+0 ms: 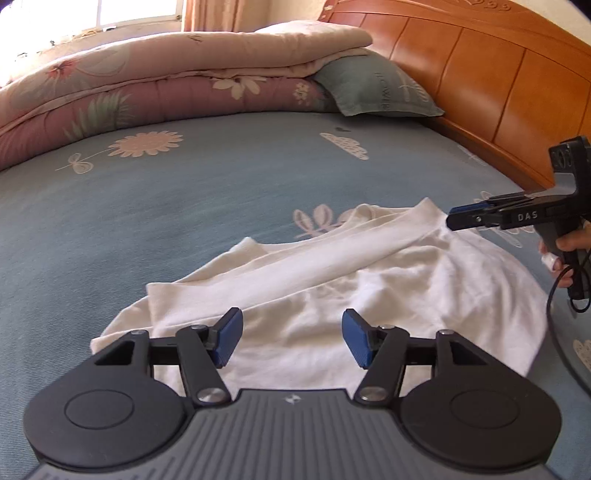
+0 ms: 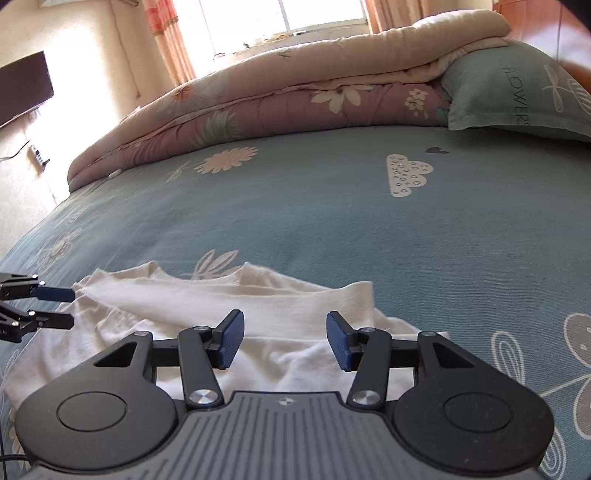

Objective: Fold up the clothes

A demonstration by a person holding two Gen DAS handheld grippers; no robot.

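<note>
A white garment (image 1: 332,277) lies crumpled on the blue-green bed sheet (image 1: 221,192), with one long fold running across its far part. My left gripper (image 1: 291,338) hovers over its near edge, jaws open, and only cloth shows in the gap below the blue pads. In the right wrist view the same garment (image 2: 221,306) lies under my right gripper (image 2: 284,339), which is also open with nothing pinched. The right gripper (image 1: 458,218) appears side-on at the garment's right corner, held by a hand (image 1: 569,243). The left gripper (image 2: 59,306) shows at the left edge, fingers apart.
A folded floral quilt (image 1: 166,85) and a teal pillow (image 1: 373,88) are stacked at the far side of the bed. A wooden headboard (image 1: 480,74) runs along the right. A window (image 2: 280,14) and a dark screen (image 2: 22,85) are beyond the bed. A cable (image 1: 554,314) hangs from the right gripper.
</note>
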